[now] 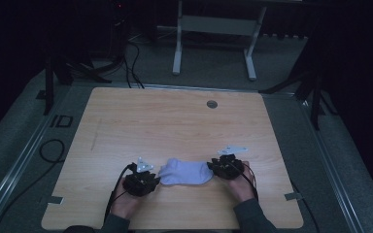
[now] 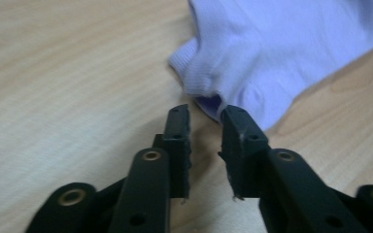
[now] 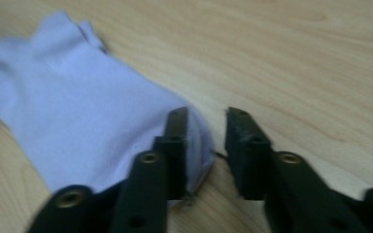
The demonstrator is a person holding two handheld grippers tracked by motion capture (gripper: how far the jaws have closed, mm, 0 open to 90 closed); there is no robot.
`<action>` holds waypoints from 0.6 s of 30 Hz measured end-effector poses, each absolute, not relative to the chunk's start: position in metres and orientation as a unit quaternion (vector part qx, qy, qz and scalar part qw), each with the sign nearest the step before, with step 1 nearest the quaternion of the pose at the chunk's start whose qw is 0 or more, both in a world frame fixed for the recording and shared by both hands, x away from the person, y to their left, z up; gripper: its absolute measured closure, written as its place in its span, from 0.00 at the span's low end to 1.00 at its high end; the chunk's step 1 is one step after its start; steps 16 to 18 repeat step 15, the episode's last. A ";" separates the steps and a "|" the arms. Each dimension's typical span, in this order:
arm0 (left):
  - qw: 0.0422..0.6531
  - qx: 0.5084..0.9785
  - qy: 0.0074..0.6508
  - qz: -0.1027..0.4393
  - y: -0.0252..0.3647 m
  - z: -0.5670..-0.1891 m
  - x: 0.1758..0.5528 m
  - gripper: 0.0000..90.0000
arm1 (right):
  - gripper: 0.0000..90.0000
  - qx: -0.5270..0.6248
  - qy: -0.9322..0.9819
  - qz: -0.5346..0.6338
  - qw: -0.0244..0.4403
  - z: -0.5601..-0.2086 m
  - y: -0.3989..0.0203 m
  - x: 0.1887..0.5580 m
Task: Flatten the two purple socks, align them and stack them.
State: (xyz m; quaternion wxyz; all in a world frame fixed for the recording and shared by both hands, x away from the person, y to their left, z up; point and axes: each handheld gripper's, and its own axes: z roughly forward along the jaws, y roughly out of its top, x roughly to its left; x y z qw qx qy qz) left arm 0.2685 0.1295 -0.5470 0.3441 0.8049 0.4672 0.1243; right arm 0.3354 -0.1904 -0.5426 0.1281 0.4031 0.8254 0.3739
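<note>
We see sock [image 1: 185, 173] flat on worktop [image 1: 175, 121] between tools. Left tool [image 2: 205, 116] and right tool [image 3: 206, 119] both part-open, gripping nothing (sock edges at jaws). Laying-out looks done; withdrawal left.

A: Legible markings, item one?

B: The letters "ID" [image 1: 61, 121], dark, standing on the grey floor surface just beside the left edge of the tabletop [image 1: 126, 111], seen in the high view.

A: Anything further — labels, brands, numbers?

B: None legible in the two gripper views.
</note>
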 end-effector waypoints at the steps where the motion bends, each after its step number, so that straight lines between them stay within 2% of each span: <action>1: 0.347 0.800 0.471 0.132 0.134 -0.546 0.271 0.75 | 0.71 0.409 0.818 0.385 0.128 -0.540 -0.195 0.336; 6: 0.347 0.788 0.483 0.159 0.146 -0.544 0.276 0.69 | 0.66 0.419 0.812 0.387 0.128 -0.542 -0.203 0.336; 14: 0.322 0.774 0.505 0.207 0.160 -0.547 0.287 0.66 | 0.64 0.436 0.804 0.381 0.136 -0.544 -0.217 0.338; 18: 0.322 0.774 0.505 0.207 0.160 -0.547 0.287 0.66 | 0.64 0.436 0.804 0.381 0.136 -0.544 -0.217 0.338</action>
